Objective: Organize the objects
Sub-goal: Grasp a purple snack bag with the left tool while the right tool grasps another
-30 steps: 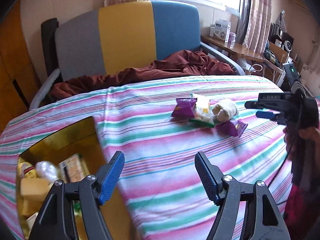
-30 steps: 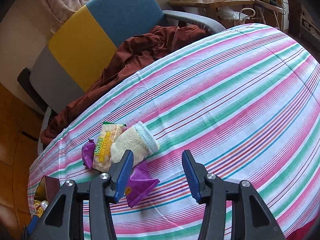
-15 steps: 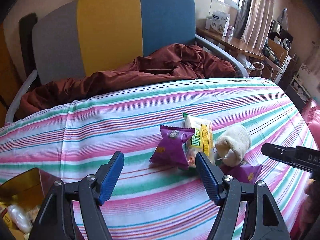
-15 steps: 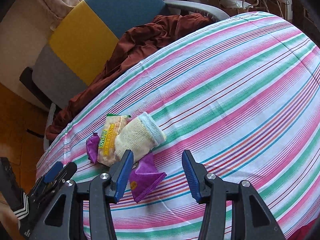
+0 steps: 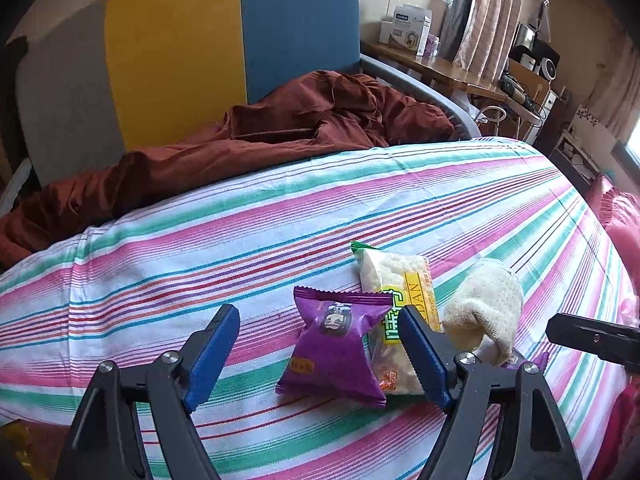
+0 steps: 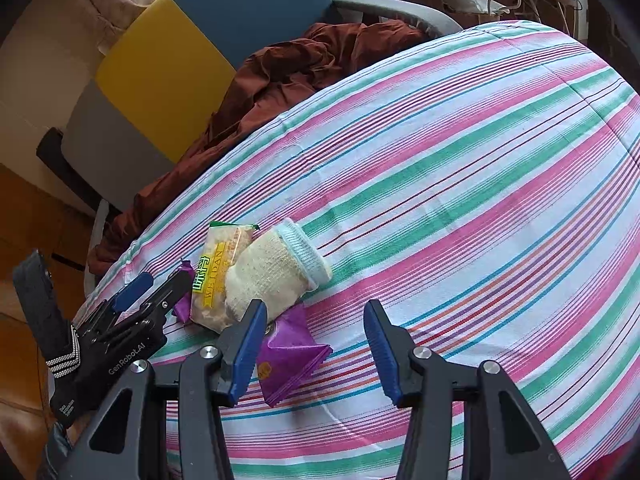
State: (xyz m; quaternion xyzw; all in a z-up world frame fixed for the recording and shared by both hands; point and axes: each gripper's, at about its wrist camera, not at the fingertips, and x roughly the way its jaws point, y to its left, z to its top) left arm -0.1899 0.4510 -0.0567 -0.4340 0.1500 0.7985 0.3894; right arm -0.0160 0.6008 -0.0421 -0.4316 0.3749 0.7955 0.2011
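On the striped cloth (image 5: 200,264) lies a small heap: a purple snack packet (image 5: 336,344), a yellow cracker packet (image 5: 400,292), a cream sock (image 5: 484,304) and a second purple packet (image 6: 288,356). My left gripper (image 5: 316,314) hangs low over the first purple packet, which lies between its opening jaws with neither pad pressing on it. In the right wrist view the left gripper (image 6: 160,286) comes in from the left at the heap's edge. My right gripper (image 6: 315,306) stands open just in front of the sock (image 6: 272,276), with the second purple packet by its left finger.
An armchair (image 5: 200,52) with a grey, yellow and blue back stands behind the table, a rust-brown cloth (image 5: 280,132) heaped on its seat. A wooden desk (image 5: 440,68) with boxes is at the back right. A gold box corner (image 5: 12,440) shows at the lower left.
My left gripper has swung right and down from over the gold box to the snack heap, and its jaws stand a little wider. The right gripper has stayed put.
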